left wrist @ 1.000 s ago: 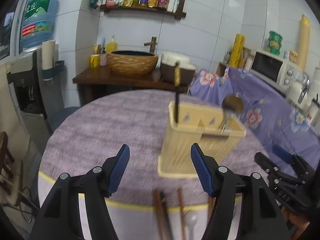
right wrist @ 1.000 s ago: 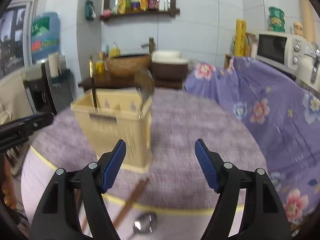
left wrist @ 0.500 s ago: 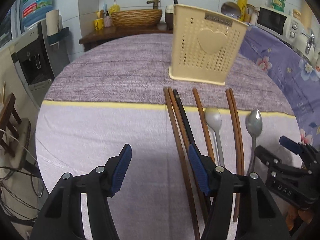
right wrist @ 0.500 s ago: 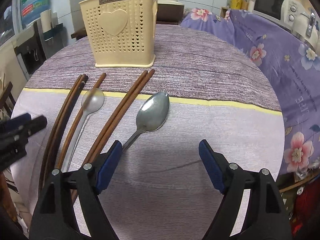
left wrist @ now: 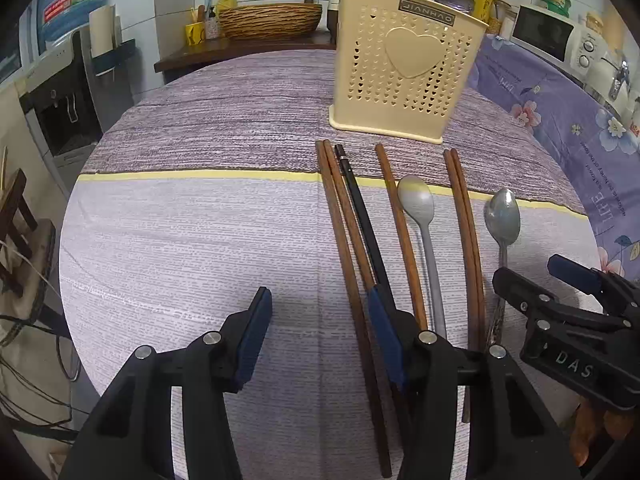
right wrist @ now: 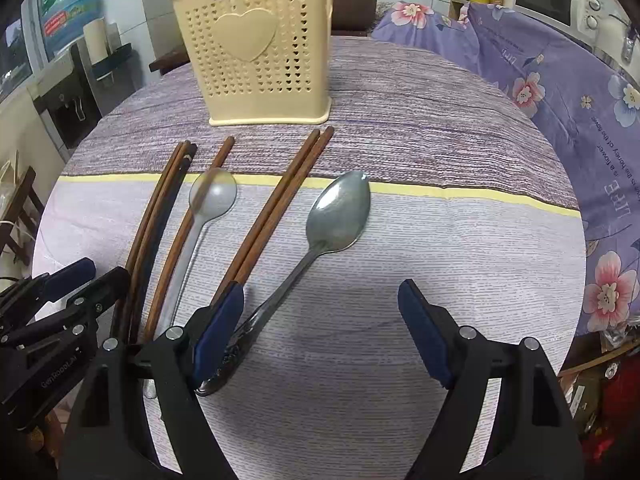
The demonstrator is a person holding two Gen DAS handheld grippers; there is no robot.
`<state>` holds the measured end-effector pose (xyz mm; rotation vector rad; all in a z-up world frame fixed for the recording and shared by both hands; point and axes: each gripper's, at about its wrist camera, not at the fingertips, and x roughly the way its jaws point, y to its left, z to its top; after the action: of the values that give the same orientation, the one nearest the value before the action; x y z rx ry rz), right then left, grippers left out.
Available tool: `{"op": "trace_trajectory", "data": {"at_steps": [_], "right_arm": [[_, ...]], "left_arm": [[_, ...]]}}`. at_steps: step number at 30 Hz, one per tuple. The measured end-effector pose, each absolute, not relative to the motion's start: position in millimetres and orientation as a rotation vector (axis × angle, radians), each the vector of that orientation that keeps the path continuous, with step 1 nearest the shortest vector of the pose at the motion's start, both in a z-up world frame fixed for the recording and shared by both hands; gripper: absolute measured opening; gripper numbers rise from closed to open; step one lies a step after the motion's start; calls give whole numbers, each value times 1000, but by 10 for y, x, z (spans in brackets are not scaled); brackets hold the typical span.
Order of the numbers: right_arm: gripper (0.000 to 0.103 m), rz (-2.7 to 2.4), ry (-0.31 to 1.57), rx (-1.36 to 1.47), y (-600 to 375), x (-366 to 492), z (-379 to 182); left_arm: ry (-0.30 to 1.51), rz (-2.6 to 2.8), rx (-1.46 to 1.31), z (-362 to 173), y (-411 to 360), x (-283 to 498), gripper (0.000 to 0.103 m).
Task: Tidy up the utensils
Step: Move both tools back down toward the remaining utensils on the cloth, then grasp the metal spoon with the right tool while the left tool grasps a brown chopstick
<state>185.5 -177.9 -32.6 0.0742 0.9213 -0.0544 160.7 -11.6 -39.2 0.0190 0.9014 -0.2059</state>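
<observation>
Both the left hand-held gripper (left wrist: 318, 336) and right hand-held gripper (right wrist: 320, 332) hover released over the cloth-covered round bench (left wrist: 200, 248). In front of the cream perforated plastic utensil holder (left wrist: 404, 64) lie brown wooden chopsticks (left wrist: 464, 224), 1 grey spoon (left wrist: 420, 208) and 1 steel spoon (right wrist: 340, 212).

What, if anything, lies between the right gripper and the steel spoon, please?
Nothing visible does. The open right gripper has the steel spoon handle running bare up to its left finger; the nearest chopsticks lie beside it, not across.

Low side-by-side wrist views (shared holder (left wrist: 406, 66))
</observation>
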Motion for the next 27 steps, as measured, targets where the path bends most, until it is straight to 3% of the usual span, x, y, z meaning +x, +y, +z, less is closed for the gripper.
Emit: {"op": "trace_trajectory", "data": {"at_steps": [18,27], "right_arm": [[79,-88,999,52,-2342,1773,-367],[79,-7,924,28,-2356,1820,-373]], "left_arm": [[909,-178,58,-394,11,1616,47],[910,-161,62,-391,58,1745,47]]}}
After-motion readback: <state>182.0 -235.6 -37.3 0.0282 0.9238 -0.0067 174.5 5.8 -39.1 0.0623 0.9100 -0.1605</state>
